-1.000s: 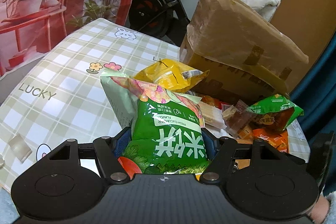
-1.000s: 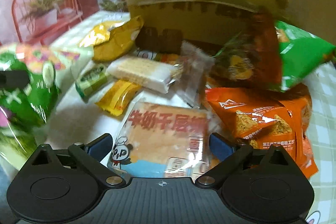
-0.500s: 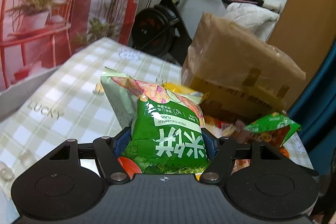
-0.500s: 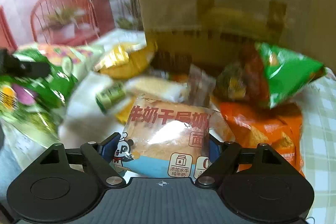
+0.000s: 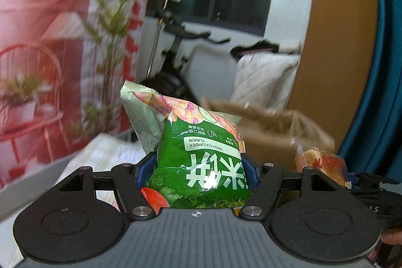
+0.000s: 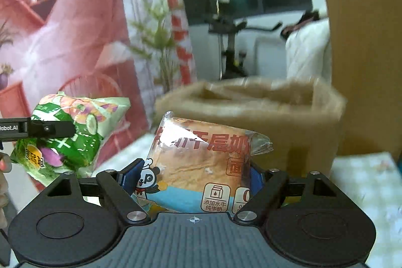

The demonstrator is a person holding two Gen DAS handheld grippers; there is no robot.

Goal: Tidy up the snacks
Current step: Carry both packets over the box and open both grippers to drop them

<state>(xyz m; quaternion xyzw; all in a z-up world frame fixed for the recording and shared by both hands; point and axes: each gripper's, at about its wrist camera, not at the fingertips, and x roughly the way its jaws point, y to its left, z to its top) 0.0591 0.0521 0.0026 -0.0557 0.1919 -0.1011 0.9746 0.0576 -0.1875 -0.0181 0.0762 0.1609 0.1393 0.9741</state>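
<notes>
We see a puffy green foil snack bag [image 5: 201,155] with white Chinese lettering, a "FRESH CUCUMBER FLAVOR" label and a pale pink-and-mint top seam, standing upright in front of the left wrist camera. It sits squarely between our left gripper [image 5: 198,172]'s blue-padded fingers [image 5: 144,168], and both pads press into its sides, so this tool is clamped on the bag with its jaws about midway apart. The bag hangs in the air, above the checked tablecloth [image 5: 105,155].

Over on the right wrist camera, we have a clear plastic-wrapped square of layered bread [image 6: 201,160], golden-brown, with red Chinese characters across the top, a little panda chef at the lower left and a blue band along the bottom. Our right gripper [image 6: 193,177] has it pinched between the blue pads [image 6: 132,176], jaws fairly wide around the pack's width, and it too is off the table.

Just behind the bread stands an open brown cardboard box [image 6: 276,112], blurred, its flaps up. The same box shows in the left view beyond the green bag, and the bread pack peeks in at that view's right edge. From the right camera we catch the green bag again at far left, gripped by the other tool's black finger. Behind everything there is a red printed backdrop with a chair and plants [image 5: 50,42] and an exercise bike [image 6: 226,42].
</notes>
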